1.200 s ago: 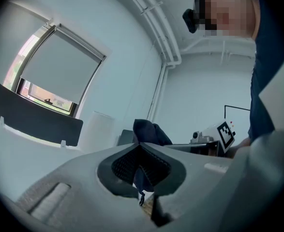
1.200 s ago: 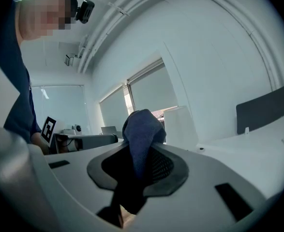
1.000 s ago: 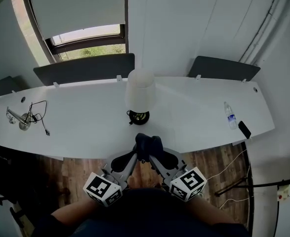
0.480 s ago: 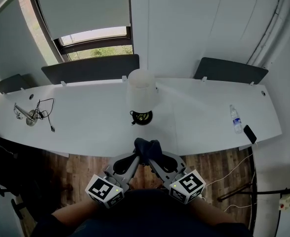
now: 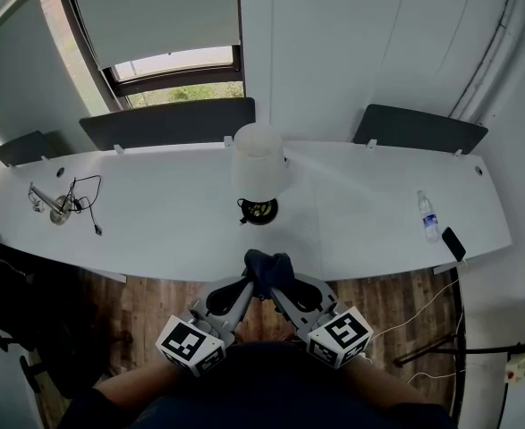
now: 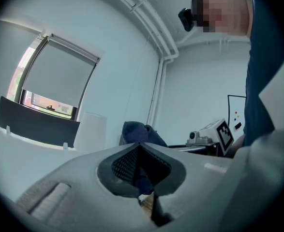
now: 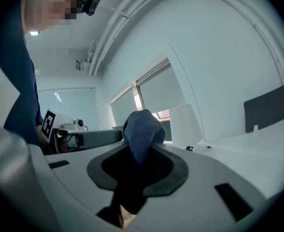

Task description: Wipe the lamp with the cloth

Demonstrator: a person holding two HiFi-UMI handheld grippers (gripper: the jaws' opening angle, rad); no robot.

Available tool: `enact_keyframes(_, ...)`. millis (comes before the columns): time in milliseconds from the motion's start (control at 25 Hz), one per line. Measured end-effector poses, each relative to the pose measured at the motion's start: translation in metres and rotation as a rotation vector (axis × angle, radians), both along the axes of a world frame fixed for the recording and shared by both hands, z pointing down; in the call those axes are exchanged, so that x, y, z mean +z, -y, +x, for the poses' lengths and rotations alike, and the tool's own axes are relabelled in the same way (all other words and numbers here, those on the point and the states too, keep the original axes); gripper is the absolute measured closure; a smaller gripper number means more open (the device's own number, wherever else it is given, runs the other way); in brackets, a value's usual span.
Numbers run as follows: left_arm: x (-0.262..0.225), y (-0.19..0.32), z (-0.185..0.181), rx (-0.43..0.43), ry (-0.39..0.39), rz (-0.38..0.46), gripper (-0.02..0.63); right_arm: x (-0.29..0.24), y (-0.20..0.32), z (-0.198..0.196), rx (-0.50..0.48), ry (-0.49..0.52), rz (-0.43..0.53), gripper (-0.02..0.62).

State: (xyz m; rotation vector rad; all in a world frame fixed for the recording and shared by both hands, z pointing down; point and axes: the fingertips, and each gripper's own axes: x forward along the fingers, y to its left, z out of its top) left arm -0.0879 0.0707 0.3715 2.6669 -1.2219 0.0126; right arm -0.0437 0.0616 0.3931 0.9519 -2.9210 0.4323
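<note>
- Your left gripper (image 5: pixel 249 281) is pressed shut on the cloth (image 5: pixel 267 265). In the left gripper view, dark fabric fills the slit between its ribbed black pads (image 6: pixel 125 163), and the rest bunches up above the tips.
- Your right gripper (image 5: pixel 276 281) pinches the same cloth from the other side. In the right gripper view, the fabric (image 7: pixel 142 127) rises as a rounded lump out of closed jaws.
- The two grippers angle in towards each other, so their tips almost meet under the cloth and their marker cubes sit close to your body.
- The cloth is dark blue, soft and crumpled. It is held in the air over the near edge of the table (image 5: pixel 164 235), straight in front of the lamp (image 5: pixel 259 161) and apart from it.
- Below the grippers the floor (image 5: pixel 146 300) is brown wood boards.
- The table is long, white and smooth, and it curves across the room.
- The lamp stands mid-table, with a plain white drum shade over a small dark round base (image 5: pixel 259 210).
- At the far left of the table lie a thin black cable (image 5: pixel 87 206) and a small metal object, too small to identify.
- Near the right end stand a clear bottle (image 5: pixel 426 214) and a flat dark phone (image 5: pixel 454 244).
- Dark grey panels (image 5: pixel 168 121) line the far edge of the table.
- Beyond them are pale walls and a window (image 5: pixel 180 63) with its blind drawn most of the way down.
</note>
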Motion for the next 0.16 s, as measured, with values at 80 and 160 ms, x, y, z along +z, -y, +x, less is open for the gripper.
enact_keyframes(80,0.0009,-0.0015,-0.0009,0.003,0.006,0.003,0.601,0.0006,-0.0004,0.0004,0.008,0.002,-0.005,0.503)
enact_keyframes(160,0.0007,-0.0026,-0.0018,0.002,0.008,0.004,0.601,0.0012,-0.0012,0.0002,0.013,0.003,-0.010,0.503)
